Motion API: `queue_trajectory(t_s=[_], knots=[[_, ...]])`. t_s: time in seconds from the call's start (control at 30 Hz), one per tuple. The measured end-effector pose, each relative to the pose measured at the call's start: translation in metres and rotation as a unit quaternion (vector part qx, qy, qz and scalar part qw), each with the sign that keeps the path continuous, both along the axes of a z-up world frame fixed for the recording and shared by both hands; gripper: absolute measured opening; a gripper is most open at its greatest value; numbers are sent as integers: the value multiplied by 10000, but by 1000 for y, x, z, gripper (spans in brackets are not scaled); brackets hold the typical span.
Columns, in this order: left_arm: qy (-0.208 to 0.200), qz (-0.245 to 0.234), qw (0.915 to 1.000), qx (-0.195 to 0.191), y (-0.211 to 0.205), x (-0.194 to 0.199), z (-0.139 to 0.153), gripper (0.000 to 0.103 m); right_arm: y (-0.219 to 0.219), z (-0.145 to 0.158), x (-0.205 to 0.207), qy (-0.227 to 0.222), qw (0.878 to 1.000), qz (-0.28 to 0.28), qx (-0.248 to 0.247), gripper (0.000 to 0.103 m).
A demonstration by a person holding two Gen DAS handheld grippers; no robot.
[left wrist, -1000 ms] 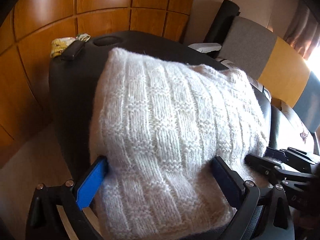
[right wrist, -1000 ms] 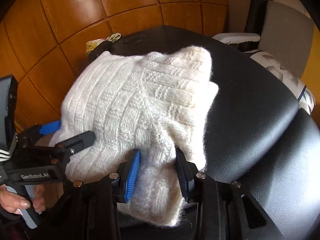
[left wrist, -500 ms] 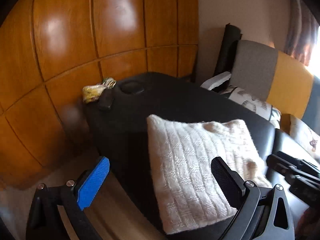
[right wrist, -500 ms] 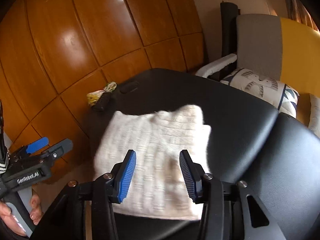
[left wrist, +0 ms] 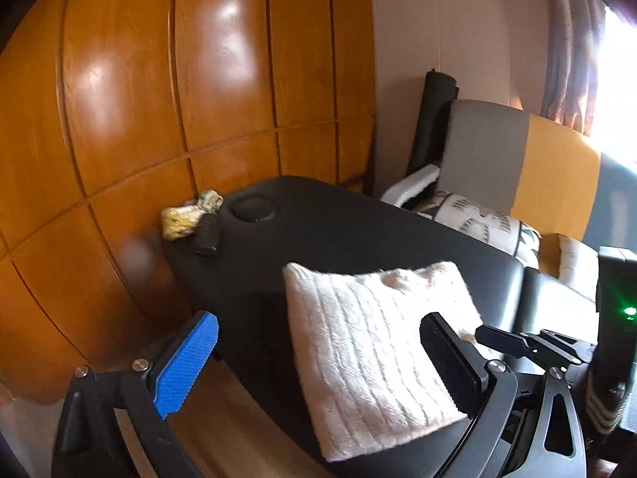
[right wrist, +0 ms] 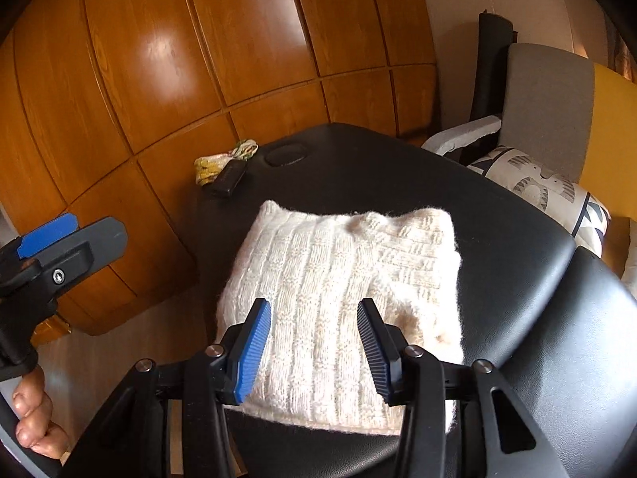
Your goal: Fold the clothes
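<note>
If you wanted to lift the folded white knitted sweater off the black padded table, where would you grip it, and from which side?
I would probably take the folded white knitted sweater by its near edge, coming in low from the near side of the black padded table. That edge overhangs the rim, so a jaw can slip beneath all layers. Both the right gripper and the left gripper are open and empty.

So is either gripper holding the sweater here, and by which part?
Nothing is held. Both the left gripper and right gripper are open above the folded white sweater, which lies free on the black padded table.
</note>
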State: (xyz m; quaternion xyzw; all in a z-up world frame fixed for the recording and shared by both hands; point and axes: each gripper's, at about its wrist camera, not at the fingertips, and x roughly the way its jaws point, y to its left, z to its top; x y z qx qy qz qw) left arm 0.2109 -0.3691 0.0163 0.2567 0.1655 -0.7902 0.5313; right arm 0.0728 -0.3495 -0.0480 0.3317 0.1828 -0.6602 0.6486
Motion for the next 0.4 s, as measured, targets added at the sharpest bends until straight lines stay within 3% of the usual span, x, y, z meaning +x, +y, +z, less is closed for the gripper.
queue_trajectory(t_s=[0.23, 0.4], knots=[[127, 49, 9993, 339, -17, 6, -12, 102, -1, -8, -2, 82, 9998, -48, 181, 46], [94, 146, 9994, 314, -18, 8, -20, 102, -1, -11, -3, 140, 9996, -53, 248, 46]])
